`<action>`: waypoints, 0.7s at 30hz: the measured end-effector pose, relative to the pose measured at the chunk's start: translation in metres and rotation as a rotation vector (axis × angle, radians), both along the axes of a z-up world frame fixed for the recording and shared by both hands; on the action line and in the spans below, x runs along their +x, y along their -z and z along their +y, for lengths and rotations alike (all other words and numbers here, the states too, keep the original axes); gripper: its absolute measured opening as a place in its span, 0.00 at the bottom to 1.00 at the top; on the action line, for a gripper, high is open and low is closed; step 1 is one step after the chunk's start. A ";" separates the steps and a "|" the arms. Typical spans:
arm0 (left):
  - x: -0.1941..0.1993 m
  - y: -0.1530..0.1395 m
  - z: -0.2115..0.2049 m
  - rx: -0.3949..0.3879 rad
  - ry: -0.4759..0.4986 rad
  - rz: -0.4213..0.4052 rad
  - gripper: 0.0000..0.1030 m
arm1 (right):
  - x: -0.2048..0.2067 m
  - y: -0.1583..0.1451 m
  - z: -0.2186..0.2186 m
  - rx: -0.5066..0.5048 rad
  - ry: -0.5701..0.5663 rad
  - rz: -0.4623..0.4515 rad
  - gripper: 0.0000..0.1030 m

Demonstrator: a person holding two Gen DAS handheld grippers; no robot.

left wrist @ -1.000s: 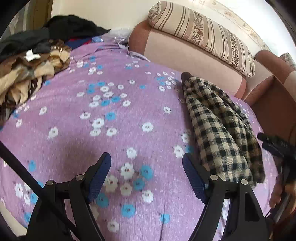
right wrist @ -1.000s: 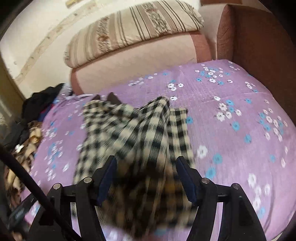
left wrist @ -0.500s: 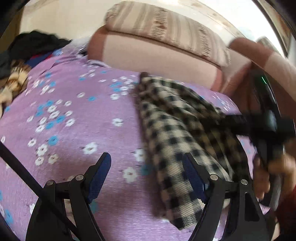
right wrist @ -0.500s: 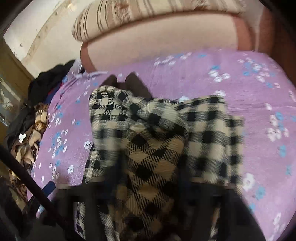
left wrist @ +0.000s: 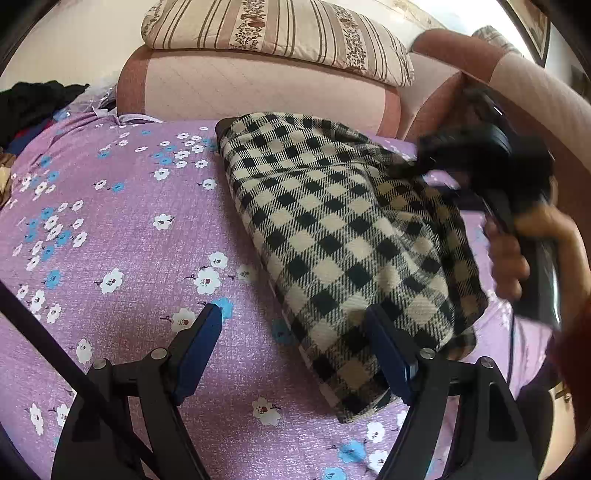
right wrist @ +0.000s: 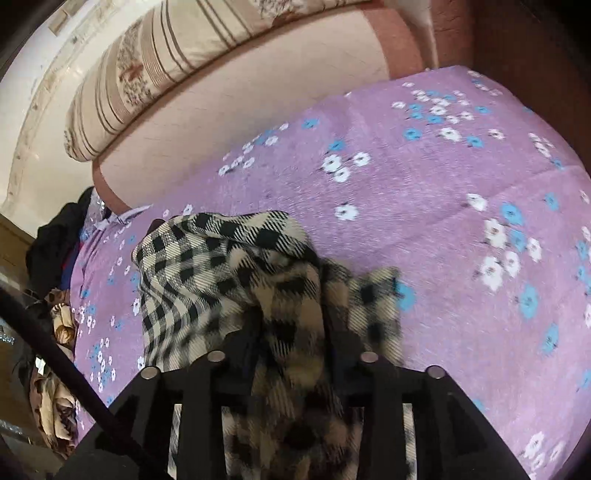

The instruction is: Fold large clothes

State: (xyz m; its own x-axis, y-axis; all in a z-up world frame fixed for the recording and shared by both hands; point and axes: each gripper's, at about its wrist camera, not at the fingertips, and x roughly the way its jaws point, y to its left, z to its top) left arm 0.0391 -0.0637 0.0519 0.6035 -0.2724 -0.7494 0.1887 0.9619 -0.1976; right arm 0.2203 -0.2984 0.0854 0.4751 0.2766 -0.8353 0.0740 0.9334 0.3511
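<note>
Purple flowered bedspread fills both views, a striped bolster behind. Since a second ago the left gripper has swung over to the black-and-cream checked woollen garment; its jaws gape, the near hem just inside its right pad. The right gripper has just been reopening, bunched check cloth between its blurred jaws, grip unclear. I judge another fold imminent.

Checked cloth bunched between right gripper fingers, purple floral cover
</note>
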 end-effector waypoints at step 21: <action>-0.054 -0.044 0.027 0.068 -0.054 -0.161 0.77 | -0.132 -0.006 -0.042 0.051 -0.085 -0.029 0.06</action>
State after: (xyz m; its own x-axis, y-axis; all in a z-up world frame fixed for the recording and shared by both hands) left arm -0.0150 -0.0369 0.0957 0.7297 -0.1887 -0.6572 0.1609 0.9816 -0.1031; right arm 0.0885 -0.3404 0.0911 0.4720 0.3587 -0.8053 -0.0161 0.9168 0.3990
